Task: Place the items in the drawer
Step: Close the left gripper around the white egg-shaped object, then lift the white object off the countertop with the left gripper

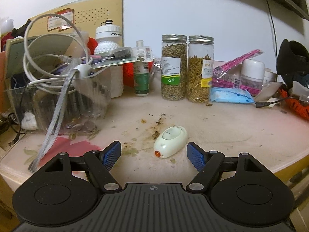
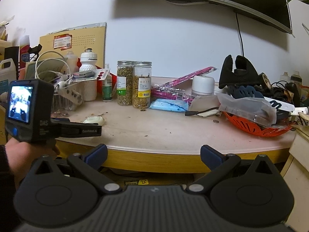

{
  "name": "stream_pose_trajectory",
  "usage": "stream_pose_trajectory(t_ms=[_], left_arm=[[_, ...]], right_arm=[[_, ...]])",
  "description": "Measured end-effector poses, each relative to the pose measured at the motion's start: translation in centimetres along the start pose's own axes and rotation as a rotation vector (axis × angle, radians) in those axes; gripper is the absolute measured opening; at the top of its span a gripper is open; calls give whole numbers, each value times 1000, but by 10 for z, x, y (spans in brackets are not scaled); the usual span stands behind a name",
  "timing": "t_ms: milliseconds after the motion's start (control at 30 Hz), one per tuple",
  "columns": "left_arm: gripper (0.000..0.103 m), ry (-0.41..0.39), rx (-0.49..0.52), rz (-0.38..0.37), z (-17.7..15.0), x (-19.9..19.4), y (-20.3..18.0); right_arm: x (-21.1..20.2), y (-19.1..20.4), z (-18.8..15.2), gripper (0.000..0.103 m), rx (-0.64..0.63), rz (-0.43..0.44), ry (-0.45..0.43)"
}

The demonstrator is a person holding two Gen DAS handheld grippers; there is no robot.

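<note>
A small white oval device [image 1: 171, 142] with an orange dot at its near end lies on the pink tabletop [image 1: 231, 131]. My left gripper [image 1: 154, 154] is open, its blue pads on either side of the device's near end, not touching it. The device also shows in the right wrist view [image 2: 94, 120], just beyond the left gripper's body [image 2: 30, 110]. My right gripper [image 2: 154, 155] is open and empty, held in front of the table's front edge. No drawer is in view.
Two jars of dried herbs [image 1: 187, 67] stand at the back, next to a green bottle [image 1: 142, 73] and a white sports bottle [image 1: 110, 44]. A clear bin with cables [image 1: 56, 89] sits left. A blue packet [image 1: 230, 95], pink packs [image 1: 237, 71] and an orange basket [image 2: 255, 127] lie right.
</note>
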State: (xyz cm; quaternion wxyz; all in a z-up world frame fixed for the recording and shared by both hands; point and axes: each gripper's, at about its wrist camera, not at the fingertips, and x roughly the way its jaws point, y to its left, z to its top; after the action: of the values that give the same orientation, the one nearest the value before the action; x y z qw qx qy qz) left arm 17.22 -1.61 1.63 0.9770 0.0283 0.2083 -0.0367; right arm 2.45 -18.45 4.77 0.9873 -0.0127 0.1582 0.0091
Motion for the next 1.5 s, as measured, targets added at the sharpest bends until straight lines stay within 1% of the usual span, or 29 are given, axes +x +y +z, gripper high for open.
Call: stream_pose_trajectory(t_ms=[233,267,300,333,367,433,1233,1500], left_arm=[[75,-9,15,-7,1,11,-3],[73,-12,16,-5,1,12,-2],[69,-16,19,-7,1,13,-3],[52,-23,23,-15,1,14,-4],[39,-26,26,-25,1,14,-5],[31,-27,28,-44,1,14,-6],[30,-54,28,-69,0,7,-6],[30,-58,32,-74,0,-8,-5]], right_arm=[[2,0,-1,103,2,1,6],[3,0,-1,103,2,2,6],[3,0,-1,103,2,2,7],[3,0,-1,103,2,3,7],[4,0,-1,103,2,3,7],[4,1,-1,103,1,4,8],[4,1,-2,103,-2,9,12],[4,3,-1,103,-7,14,12]])
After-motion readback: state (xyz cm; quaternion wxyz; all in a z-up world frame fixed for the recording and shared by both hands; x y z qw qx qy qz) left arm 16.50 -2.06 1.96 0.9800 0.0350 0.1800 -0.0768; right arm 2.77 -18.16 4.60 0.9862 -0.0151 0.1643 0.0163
